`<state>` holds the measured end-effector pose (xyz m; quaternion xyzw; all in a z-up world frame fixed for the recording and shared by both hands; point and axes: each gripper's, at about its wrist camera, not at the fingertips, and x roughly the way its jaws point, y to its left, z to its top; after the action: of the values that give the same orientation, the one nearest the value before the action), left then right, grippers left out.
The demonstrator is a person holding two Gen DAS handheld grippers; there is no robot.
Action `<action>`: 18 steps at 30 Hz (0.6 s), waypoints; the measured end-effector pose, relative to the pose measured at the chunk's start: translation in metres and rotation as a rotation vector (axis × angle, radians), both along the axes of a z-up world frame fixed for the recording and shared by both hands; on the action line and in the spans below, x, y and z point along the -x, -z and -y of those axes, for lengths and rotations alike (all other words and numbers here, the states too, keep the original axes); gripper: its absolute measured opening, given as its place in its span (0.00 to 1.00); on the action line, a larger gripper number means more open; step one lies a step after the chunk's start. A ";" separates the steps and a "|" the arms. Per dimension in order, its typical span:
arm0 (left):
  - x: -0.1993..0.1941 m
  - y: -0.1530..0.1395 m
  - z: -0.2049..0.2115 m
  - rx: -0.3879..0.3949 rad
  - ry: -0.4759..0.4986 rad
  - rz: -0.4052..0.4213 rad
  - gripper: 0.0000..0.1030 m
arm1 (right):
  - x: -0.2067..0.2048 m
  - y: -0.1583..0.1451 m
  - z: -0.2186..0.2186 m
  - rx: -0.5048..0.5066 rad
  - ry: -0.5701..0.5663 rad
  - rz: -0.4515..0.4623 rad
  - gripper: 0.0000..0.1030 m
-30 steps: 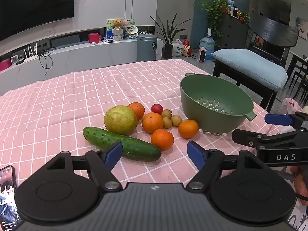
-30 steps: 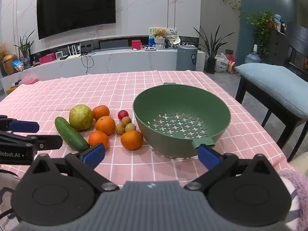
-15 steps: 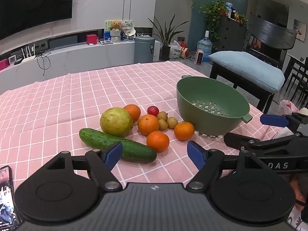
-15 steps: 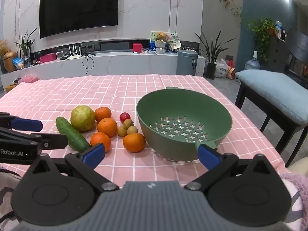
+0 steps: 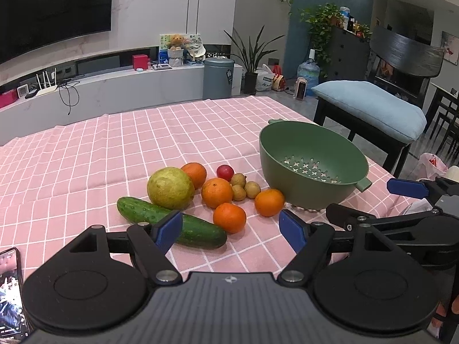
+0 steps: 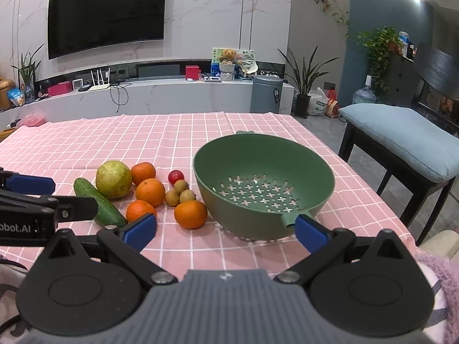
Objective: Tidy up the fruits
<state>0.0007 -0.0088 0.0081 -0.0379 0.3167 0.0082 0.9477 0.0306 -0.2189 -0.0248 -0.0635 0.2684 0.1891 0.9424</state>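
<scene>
A pile of fruit lies on the pink checked tablecloth: a large green-yellow fruit, several oranges, a small red fruit, three small brown fruits and a cucumber. An empty green colander stands right of the pile. My left gripper is open and empty, just short of the cucumber and nearest orange. My right gripper is open and empty, in front of the colander and an orange.
A phone lies at the near left table edge. A dark chair with a blue cushion stands right of the table. A TV wall and a low counter are far behind. The table edge runs close behind the colander on the right.
Both grippers have drawn back and risen slightly, so the fruit and colander sit a little farther off. Both stay open. No fruit has moved.
</scene>
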 end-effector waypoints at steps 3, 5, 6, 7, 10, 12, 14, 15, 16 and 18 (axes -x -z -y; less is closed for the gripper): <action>0.000 0.001 0.000 0.006 -0.004 -0.001 0.87 | -0.001 0.001 -0.001 0.003 0.006 -0.005 0.96; 0.000 0.001 -0.001 0.008 -0.006 -0.001 0.87 | -0.001 0.001 -0.001 0.004 0.007 -0.005 0.96; 0.000 0.001 -0.001 0.010 -0.005 0.000 0.87 | -0.001 0.001 -0.001 0.004 0.007 -0.006 0.96; 0.000 0.002 -0.002 0.013 -0.005 -0.001 0.87 | -0.001 0.000 -0.001 0.005 0.007 -0.006 0.96; -0.001 0.005 -0.005 0.019 -0.011 -0.009 0.87 | -0.001 0.001 -0.001 0.005 0.005 -0.007 0.96; -0.002 0.006 -0.006 0.024 -0.014 -0.014 0.87 | -0.001 0.000 -0.002 0.006 0.002 -0.010 0.96; -0.002 0.008 -0.007 0.024 -0.015 -0.017 0.87 | -0.001 0.000 -0.003 0.010 -0.001 -0.011 0.96; -0.002 0.008 -0.008 0.024 -0.014 -0.018 0.87 | -0.001 0.001 -0.003 0.014 -0.003 -0.011 0.96; -0.002 0.008 -0.008 0.025 -0.013 -0.018 0.87 | -0.001 0.001 -0.004 0.017 -0.005 -0.011 0.96; -0.001 0.009 -0.009 0.027 -0.013 -0.020 0.87 | -0.001 0.002 -0.004 0.018 -0.008 -0.013 0.96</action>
<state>0.0019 0.0006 -0.0008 -0.0527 0.3262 0.0103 0.9438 0.0318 -0.2147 -0.0267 -0.0717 0.2761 0.1907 0.9393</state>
